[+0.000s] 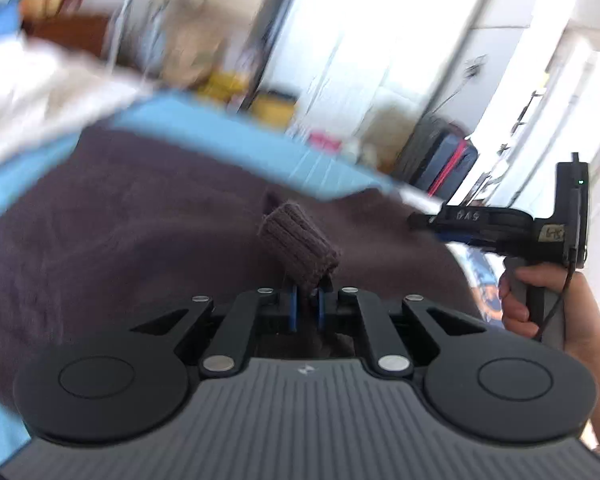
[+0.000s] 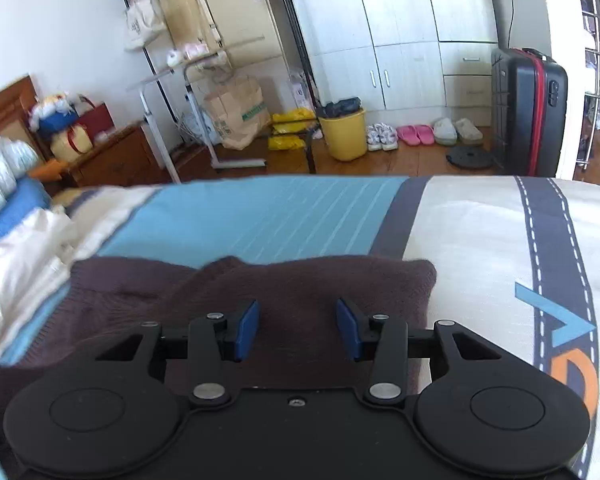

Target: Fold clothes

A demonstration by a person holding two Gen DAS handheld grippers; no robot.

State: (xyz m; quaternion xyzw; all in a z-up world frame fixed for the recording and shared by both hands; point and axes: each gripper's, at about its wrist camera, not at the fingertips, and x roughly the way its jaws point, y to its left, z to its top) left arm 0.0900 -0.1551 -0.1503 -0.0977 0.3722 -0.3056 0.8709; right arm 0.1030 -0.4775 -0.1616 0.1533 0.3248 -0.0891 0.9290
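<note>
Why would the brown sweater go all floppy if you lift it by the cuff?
Probably floppy: the sweater is soft knit, lying flat on the bed. Its cuff, pinched in the left gripper, already bends. Likely not slippery, since the ribbing looks grippy.

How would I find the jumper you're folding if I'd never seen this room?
Look at the bed with the blue striped cover. The brown sweater lies spread across it, right before both grippers. It's the only dark, knitted thing there; the white bedding beside it is pale and smooth.

Left tongs [image 1: 306, 306] and right tongs [image 2: 297, 330]: black linkages displaying silver rivets, blue pads; bare-skinned hand [image 1: 540, 304] showing.
</note>
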